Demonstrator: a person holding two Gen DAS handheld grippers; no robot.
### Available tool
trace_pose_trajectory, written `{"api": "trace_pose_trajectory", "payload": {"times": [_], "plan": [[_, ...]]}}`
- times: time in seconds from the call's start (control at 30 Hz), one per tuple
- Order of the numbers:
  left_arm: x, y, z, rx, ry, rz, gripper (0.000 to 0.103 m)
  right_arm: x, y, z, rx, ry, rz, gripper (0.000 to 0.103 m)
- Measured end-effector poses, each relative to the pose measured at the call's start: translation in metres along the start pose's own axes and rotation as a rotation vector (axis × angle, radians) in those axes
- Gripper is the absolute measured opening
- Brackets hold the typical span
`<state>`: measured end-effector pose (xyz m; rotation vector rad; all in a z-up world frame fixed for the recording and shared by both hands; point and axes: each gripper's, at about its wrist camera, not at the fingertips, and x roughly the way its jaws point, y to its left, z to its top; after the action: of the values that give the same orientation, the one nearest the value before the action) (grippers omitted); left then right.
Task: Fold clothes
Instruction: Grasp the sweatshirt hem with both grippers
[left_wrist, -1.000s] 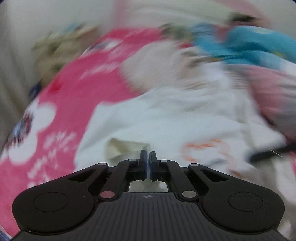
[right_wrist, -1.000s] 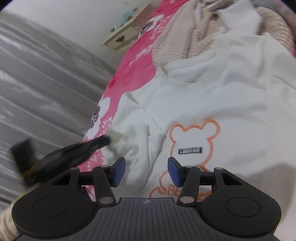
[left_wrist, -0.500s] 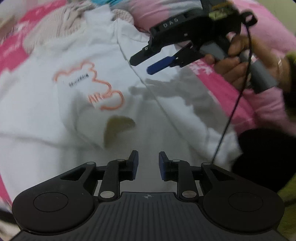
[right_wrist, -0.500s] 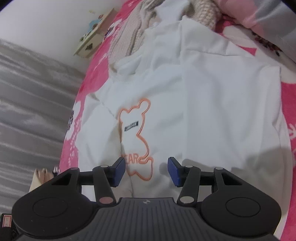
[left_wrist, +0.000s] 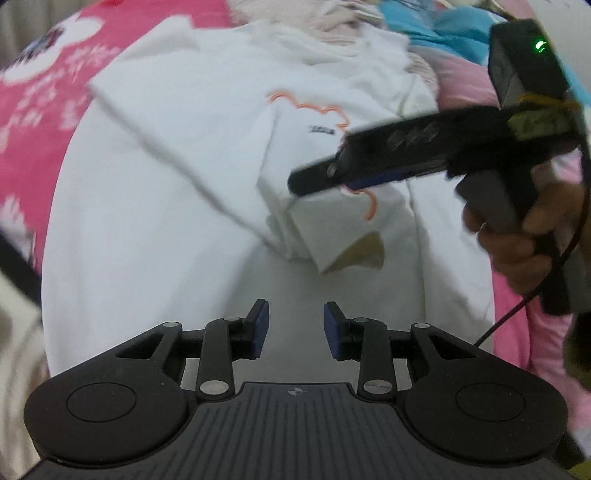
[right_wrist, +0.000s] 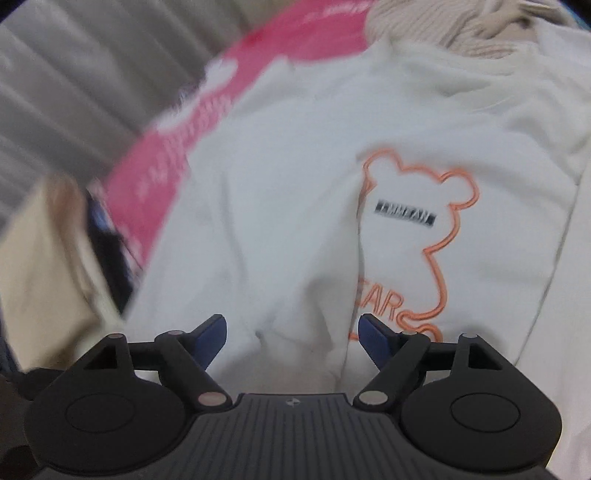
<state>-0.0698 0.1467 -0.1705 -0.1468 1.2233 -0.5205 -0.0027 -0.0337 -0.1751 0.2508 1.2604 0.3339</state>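
The white cotton sweatshirt (right_wrist: 280, 206) shows an orange bear outline (right_wrist: 424, 229) with "EAR" readable; its black label is blurred. Both the left hand-held gripper (left_wrist: 294, 325) and the right hand-held gripper (right_wrist: 291, 334) are opening, with nothing gripped.

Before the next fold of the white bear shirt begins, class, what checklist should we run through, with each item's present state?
1. White shirt lies spread on the pink bedspread: ok.
2. Left sleeve folded across the front: ok.
3. Left tongs empty, jaws opening, no cloth between them: ok.
4. Right tongs empty, jaws opening above the shirt: ok.
5. Shirt smooth: not ok, wrinkles near the bear print.
6. Right sleeve folded in: cannot tell.
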Motion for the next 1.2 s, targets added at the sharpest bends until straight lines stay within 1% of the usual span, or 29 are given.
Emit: {"api": "trace_pose_trajectory", "payload": {"times": [0.03,0.07,0.1,0.13,0.17,0.2,0.3,0.37,0.47,0.53,0.6,0.67,0.73,0.77,0.83,0.87,0.9,0.93,0.97,1.0,1.07,1.17,1.2], "plan": [[0.001,0.003,-0.001,-0.031,-0.006,-0.005,0.032,0.003,-0.007,-0.001,0.028,0.007,-0.023,0.075],[0.003,0.007,-0.002,-0.064,-0.014,-0.013,0.032,0.002,-0.025,-0.004,0.112,0.0,-0.019,0.072],[0.005,0.012,-0.003,-0.103,-0.022,-0.025,0.032,-0.002,-0.045,-0.007,0.213,-0.009,-0.003,0.071],[0.008,0.017,-0.002,-0.149,-0.025,-0.043,0.032,-0.007,-0.066,-0.009,0.31,-0.03,0.032,0.069],[0.014,0.023,-0.001,-0.2,-0.022,-0.068,0.032,-0.014,-0.082,-0.011,0.382,-0.054,0.063,0.069],[0.018,0.028,0.001,-0.242,-0.016,-0.092,0.032,-0.019,-0.092,-0.013,0.42,-0.072,0.082,0.07],[0.031,0.037,0.008,-0.333,-0.015,-0.15,0.032,-0.021,-0.099,-0.013,0.422,-0.086,0.128,0.071],[0.038,0.039,0.012,-0.374,-0.02,-0.172,0.032,-0.012,-0.097,-0.01,0.412,-0.067,0.159,0.071],[0.05,0.042,0.015,-0.445,-0.017,-0.197,0.032,0.001,-0.093,-0.005,0.381,-0.026,0.156,0.072],[0.057,0.041,0.017,-0.469,-0.015,-0.206,0.032,0.007,-0.092,-0.004,0.363,0.002,0.169,0.074],[0.062,0.04,0.019,-0.484,-0.014,-0.221,0.032,0.007,-0.094,-0.003,0.366,0.008,0.182,0.075],[0.067,0.042,0.018,-0.526,-0.011,-0.238,0.032,0.007,-0.097,-0.003,0.373,0.01,0.195,0.075],[0.072,0.041,0.02,-0.551,-0.015,-0.241,0.031,0.006,-0.096,-0.002,0.363,0.016,0.201,0.071],[0.072,0.039,0.021,-0.552,-0.021,-0.234,0.03,0.006,-0.095,-0.002,0.356,0.02,0.202,0.066],[0.071,0.035,0.02,-0.539,-0.03,-0.203,0.023,0.008,-0.092,-0.002,0.332,0.034,0.192,0.049],[0.07,0.033,0.02,-0.532,-0.034,-0.186,0.02,0.01,-0.088,-0.002,0.311,0.049,0.173,0.032],[0.069,0.031,0.019,-0.528,-0.039,-0.166,0.012,0.012,-0.084,-0.002,0.29,0.064,0.153,0.028],[0.068,0.03,0.019,-0.528,-0.046,-0.148,0.007,0.011,-0.081,-0.002,0.275,0.065,0.143,0.026],[0.066,0.029,0.018,-0.533,-0.053,-0.137,0.006,0.009,-0.079,-0.002,0.265,0.06,0.138,0.019],[0.062,0.029,0.018,-0.537,-0.064,-0.135,0.003,0.007,-0.076,-0.003,0.254,0.054,0.132,0.017],[0.052,0.028,0.017,-0.538,-0.089,-0.138,0.002,0.001,-0.07,-0.004,0.24,0.044,0.132,0.015],[0.025,0.031,0.016,-0.523,-0.097,-0.197,0.002,-0.012,-0.059,-0.011,0.243,0.035,0.165,0.014],[0.016,0.034,0.015,-0.516,-0.094,-0.203,0.002,-0.016,-0.055,-0.013,0.243,0.031,0.176,0.014]]}}
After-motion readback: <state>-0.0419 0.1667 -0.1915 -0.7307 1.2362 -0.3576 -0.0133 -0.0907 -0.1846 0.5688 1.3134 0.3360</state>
